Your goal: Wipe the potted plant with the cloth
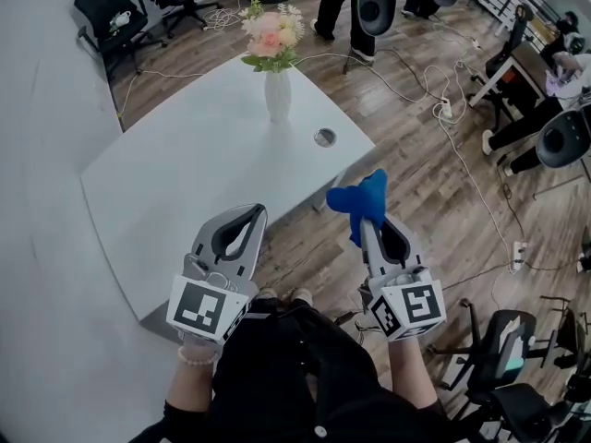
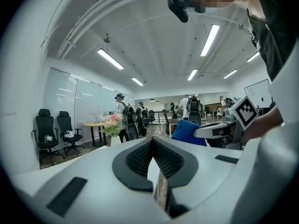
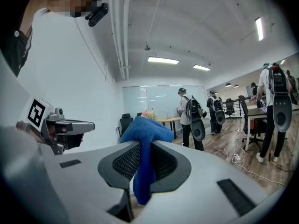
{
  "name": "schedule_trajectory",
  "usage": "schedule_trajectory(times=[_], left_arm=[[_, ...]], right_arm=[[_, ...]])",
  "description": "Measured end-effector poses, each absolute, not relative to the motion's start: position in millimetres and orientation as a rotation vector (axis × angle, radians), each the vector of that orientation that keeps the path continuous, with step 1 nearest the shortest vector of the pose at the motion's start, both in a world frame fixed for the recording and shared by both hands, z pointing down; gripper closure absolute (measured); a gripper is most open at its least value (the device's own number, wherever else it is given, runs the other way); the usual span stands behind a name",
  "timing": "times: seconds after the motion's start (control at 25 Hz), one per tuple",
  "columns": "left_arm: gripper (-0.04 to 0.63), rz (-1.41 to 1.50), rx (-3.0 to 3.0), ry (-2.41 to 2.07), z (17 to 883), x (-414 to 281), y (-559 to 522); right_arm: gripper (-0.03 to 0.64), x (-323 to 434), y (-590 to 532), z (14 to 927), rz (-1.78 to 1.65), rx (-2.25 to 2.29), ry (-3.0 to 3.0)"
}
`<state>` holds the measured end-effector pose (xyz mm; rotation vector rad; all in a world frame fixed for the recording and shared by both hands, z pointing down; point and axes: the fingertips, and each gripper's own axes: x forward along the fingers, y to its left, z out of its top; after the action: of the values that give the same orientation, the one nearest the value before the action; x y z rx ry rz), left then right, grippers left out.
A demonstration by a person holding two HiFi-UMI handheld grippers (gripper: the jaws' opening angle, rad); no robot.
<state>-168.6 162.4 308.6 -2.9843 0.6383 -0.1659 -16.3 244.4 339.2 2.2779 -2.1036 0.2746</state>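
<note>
A white vase of pink and cream flowers [image 1: 274,61] stands at the far side of the white table [image 1: 166,192]; it also shows in the left gripper view as the flowers [image 2: 111,123]. My right gripper [image 1: 366,220] hovers off the table's near right corner, shut on a blue cloth [image 1: 360,201] that bunches beyond its tips. The cloth [image 3: 145,146] hangs between the jaws in the right gripper view and hides most of the plant. My left gripper [image 1: 251,216] is shut and empty over the table's near edge; its jaws meet with nothing between them [image 2: 153,149].
A round grommet hole [image 1: 324,137] sits in the table near the vase. Cables and a power strip [image 1: 445,109] run across the wooden floor to the right. Office chairs [image 1: 115,12] stand at the far left, and people with backpacks [image 3: 192,115] stand beyond the table.
</note>
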Motion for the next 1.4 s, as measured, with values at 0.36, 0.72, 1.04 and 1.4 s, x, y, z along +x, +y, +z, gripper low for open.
schedule_trajectory(times=[0.36, 0.72, 1.04, 1.4], left_arm=[[0.581, -0.138, -2.977, 0.672, 304, -152, 184], [0.581, -0.118, -2.96, 0.707, 305, -156, 189], [0.581, -0.124, -2.975, 0.709, 309, -149, 173], [0.581, -0.105, -2.967, 0.711, 314, -120, 129]], right_arm=[[0.543, -1, 267, 341, 0.273, 2.259, -2.13], [0.543, 2, 273, 344, 0.262, 2.252, -2.137], [0.543, 7, 253, 348, 0.267, 2.242, -2.137], [0.543, 32, 213, 345, 0.258, 2.225, -2.132]])
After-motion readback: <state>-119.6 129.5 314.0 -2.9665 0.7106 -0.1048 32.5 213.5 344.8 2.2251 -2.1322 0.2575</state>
